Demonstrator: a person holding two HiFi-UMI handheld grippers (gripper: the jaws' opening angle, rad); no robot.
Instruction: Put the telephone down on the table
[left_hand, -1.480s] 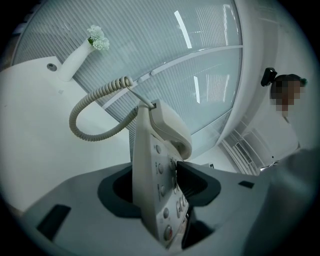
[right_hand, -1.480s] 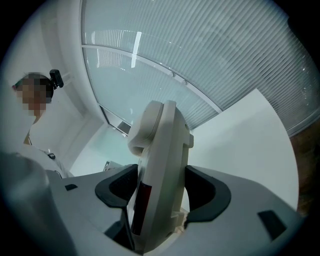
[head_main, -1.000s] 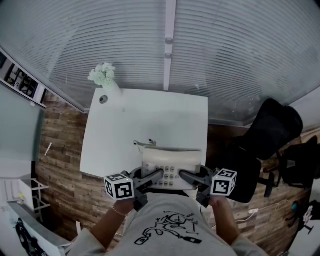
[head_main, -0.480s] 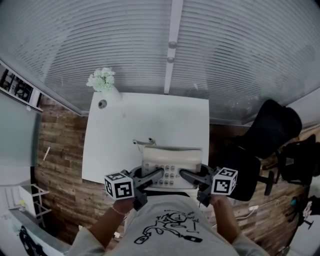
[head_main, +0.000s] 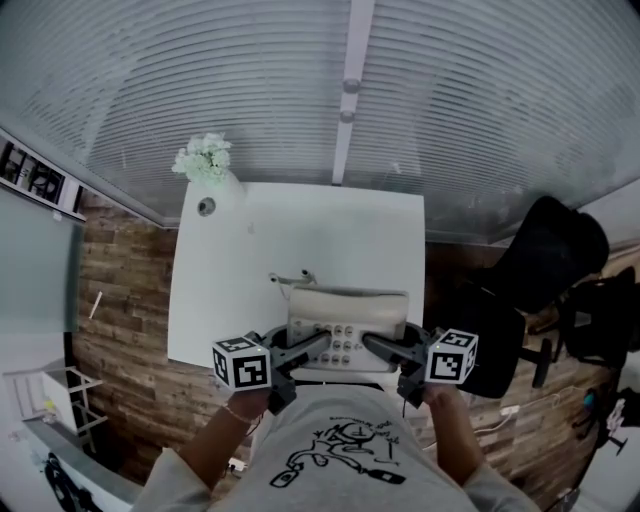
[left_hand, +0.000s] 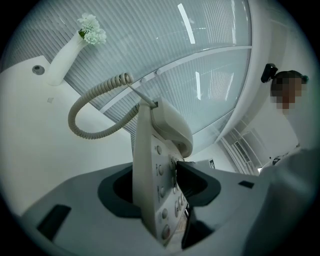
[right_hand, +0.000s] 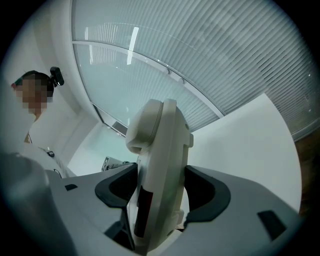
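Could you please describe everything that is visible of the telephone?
The telephone is a cream-white plastic desk set with rows of round buttons. Its handset lies in the cradle, and a coiled cord loops out from it. The left gripper and the right gripper clamp its two sides. It is over the near edge of the white table; whether it rests on the table cannot be told.
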